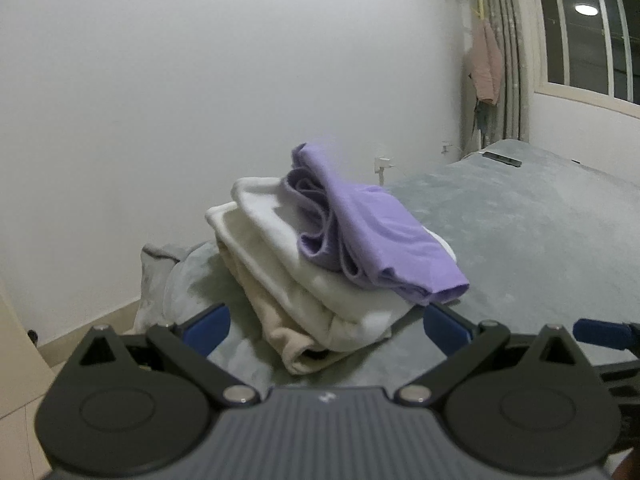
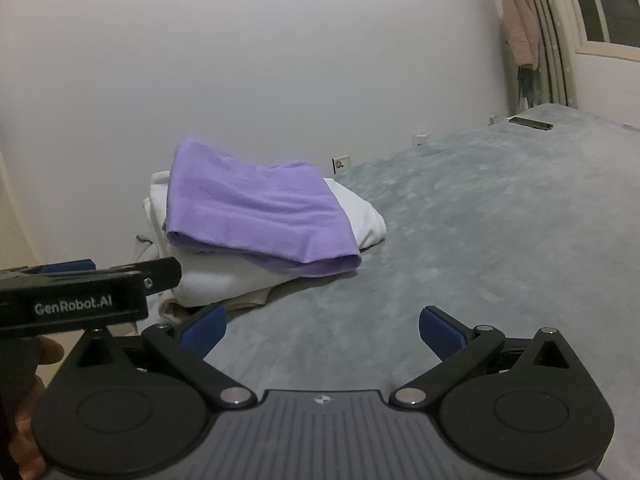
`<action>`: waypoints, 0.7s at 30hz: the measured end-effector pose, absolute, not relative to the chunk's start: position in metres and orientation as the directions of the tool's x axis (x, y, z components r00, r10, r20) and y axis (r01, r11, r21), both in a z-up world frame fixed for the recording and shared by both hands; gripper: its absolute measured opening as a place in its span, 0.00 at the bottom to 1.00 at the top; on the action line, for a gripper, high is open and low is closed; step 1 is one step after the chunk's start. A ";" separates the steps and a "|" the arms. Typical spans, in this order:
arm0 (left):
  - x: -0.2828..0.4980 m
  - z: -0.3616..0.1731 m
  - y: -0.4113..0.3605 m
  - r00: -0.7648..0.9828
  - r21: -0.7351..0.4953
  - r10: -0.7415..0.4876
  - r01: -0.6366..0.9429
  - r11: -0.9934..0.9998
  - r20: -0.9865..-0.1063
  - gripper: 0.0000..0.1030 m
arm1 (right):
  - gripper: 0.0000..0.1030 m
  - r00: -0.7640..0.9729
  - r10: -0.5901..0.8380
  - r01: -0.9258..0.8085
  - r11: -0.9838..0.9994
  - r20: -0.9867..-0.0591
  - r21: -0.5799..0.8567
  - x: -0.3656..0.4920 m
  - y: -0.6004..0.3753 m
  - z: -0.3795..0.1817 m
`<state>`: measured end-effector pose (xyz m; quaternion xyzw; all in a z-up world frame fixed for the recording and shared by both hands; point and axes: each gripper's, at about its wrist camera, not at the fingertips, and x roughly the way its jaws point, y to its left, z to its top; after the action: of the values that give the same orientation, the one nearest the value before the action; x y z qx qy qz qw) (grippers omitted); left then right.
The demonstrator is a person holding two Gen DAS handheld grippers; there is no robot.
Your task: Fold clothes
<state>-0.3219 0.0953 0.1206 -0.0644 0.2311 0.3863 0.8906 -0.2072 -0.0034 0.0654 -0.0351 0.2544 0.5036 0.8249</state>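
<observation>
A folded purple cloth (image 1: pixel 376 232) lies on top of a small stack near the corner of the bed (image 1: pixel 520 240), resting on a white garment (image 1: pixel 312 276) that in turn sits on a beige one (image 1: pixel 288 340) at the bottom. From the left wrist view the purple cloth's layered folds face the camera; from the right wrist view its smooth top and rolled front edge show. The stack stands close to the white wall (image 1: pixel 200 100), with the grey bed cover stretching away to the right. The left gripper (image 1: pixel 326 322) is just in front of the stack, its blue fingers (image 1: pixel 208 326) spread wide apart on either side of the stack's near end, gripping nothing. The right gripper (image 2: pixel 322 330) hovers over bare bed cover to the right of the stack, its fingers (image 2: pixel 442 334) also wide apart and empty. Farther off, a dark remote (image 1: pixel 502 159) lies at the bed's far end, a pink garment (image 1: pixel 486 64) hangs beside the curtain (image 1: pixel 508 60), and a window (image 1: pixel 588 28) is set in the right-hand wall.
</observation>
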 end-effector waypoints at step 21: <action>-0.317 0.118 0.095 0.599 0.076 0.649 -0.705 0.705 -0.468 1.00 | 1.00 0.362 0.794 -0.854 0.493 -0.488 0.168 -0.209 0.005 0.057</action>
<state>-0.3173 0.0946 0.1181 -0.0586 0.2373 0.3794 0.8923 -0.2091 0.0046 0.0565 -0.0570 0.2620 0.5003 0.8233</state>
